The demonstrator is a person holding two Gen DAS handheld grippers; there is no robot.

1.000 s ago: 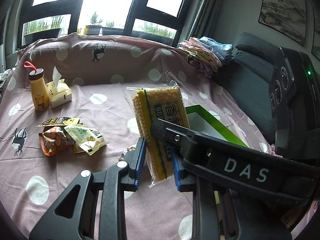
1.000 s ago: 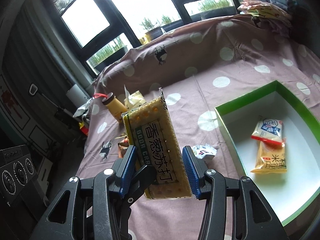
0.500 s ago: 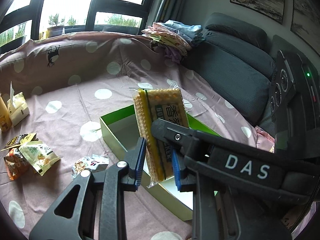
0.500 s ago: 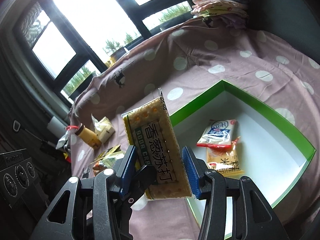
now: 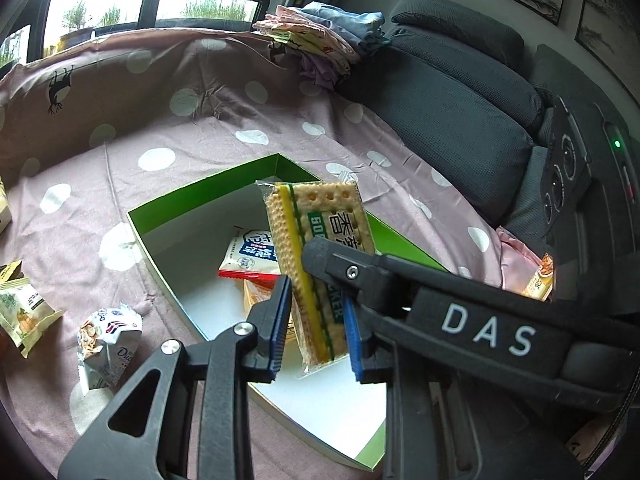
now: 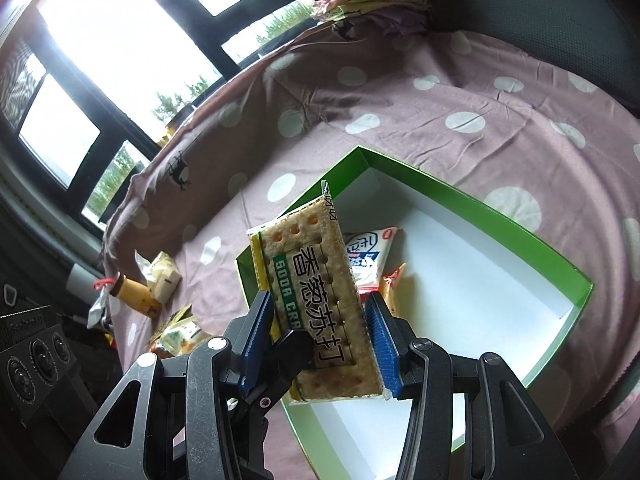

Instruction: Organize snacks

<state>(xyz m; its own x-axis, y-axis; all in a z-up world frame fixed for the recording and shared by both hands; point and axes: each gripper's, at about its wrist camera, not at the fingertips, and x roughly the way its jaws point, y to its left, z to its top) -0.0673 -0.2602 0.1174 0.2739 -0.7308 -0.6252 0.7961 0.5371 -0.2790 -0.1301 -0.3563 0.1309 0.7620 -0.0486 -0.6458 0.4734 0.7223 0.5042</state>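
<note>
Both grippers are shut on one pack of soda crackers, which also shows in the right wrist view. My left gripper pinches its narrow sides and my right gripper clamps its broad faces; the pack stands upright. It hangs above the green box with a white inside, also seen in the right wrist view. Inside the box lie a red-and-white snack packet and an orange packet, partly hidden behind the crackers.
Loose snack packets lie on the polka-dot cloth left of the box. A small bottle and tissue pack stand further left. A dark sofa with folded clothes lies behind.
Both grippers have carried the cracker pack to the right, from over the cloth and loose snacks to above the green box. The grip on the pack is unchanged.
</note>
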